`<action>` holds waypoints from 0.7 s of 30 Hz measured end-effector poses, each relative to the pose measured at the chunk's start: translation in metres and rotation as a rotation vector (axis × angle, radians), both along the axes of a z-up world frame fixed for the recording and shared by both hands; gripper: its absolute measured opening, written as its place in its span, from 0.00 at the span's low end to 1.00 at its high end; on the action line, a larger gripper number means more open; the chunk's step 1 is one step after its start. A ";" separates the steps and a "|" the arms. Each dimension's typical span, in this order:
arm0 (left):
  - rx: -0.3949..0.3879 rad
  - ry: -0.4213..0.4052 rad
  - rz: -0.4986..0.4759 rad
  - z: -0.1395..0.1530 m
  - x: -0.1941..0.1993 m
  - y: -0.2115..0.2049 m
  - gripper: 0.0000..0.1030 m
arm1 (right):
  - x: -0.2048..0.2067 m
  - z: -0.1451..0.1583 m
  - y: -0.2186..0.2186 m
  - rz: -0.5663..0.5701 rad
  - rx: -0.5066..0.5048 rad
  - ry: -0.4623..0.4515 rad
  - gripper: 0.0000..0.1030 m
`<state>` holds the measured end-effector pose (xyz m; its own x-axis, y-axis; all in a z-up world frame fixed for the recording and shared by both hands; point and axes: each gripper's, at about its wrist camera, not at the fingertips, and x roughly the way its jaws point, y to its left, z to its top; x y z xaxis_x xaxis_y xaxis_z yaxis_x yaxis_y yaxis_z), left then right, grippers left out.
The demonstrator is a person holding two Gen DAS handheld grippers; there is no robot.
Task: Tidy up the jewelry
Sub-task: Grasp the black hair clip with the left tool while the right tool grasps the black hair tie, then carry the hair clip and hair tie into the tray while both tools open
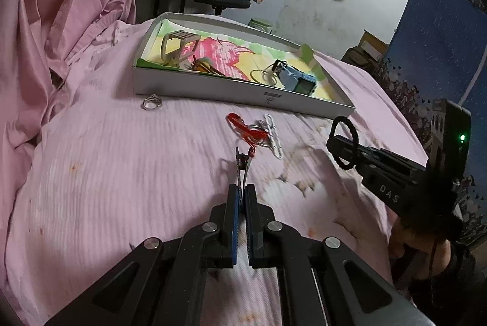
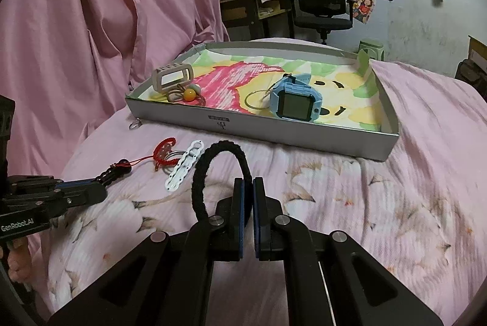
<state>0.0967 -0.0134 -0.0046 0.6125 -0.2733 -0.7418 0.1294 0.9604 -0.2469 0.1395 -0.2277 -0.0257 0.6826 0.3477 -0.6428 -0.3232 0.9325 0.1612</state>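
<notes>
Bed covered in a pink ribbed sheet with faint floral print, shallow grey cardboard box resting on it, silver ring just beside the box, red cord charm and white perforated strap lying nearby

Dim, soft indoor light — fisheye-warped edges, slight blur.

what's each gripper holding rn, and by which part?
Left gripper: jaws shut on the dark end piece of the red-corded keychain. Right gripper: jaws shut on one side of the black braided loop.
</notes>
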 end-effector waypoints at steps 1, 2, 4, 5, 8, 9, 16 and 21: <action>-0.005 0.000 -0.001 0.002 -0.002 -0.001 0.04 | -0.002 0.001 0.000 0.000 -0.003 -0.001 0.05; -0.006 -0.002 -0.002 0.004 -0.004 -0.001 0.04 | -0.005 0.002 -0.001 0.000 -0.009 -0.003 0.05; -0.004 -0.012 -0.003 0.009 -0.009 -0.003 0.04 | -0.008 0.004 -0.002 0.001 -0.016 -0.007 0.05; -0.004 -0.018 -0.003 0.012 -0.009 -0.003 0.04 | -0.011 0.005 -0.003 0.001 -0.020 -0.011 0.05; -0.011 -0.060 -0.001 0.023 -0.012 -0.003 0.04 | -0.016 0.011 -0.006 -0.001 -0.032 -0.024 0.05; -0.010 -0.068 -0.001 0.026 -0.011 -0.003 0.04 | -0.016 0.013 -0.007 -0.003 -0.034 -0.027 0.05; 0.002 -0.148 -0.007 0.043 0.011 -0.009 0.04 | -0.008 0.028 -0.017 -0.023 -0.054 -0.057 0.05; -0.016 -0.193 0.003 0.048 0.039 -0.014 0.04 | 0.012 0.043 -0.023 -0.040 -0.089 -0.087 0.05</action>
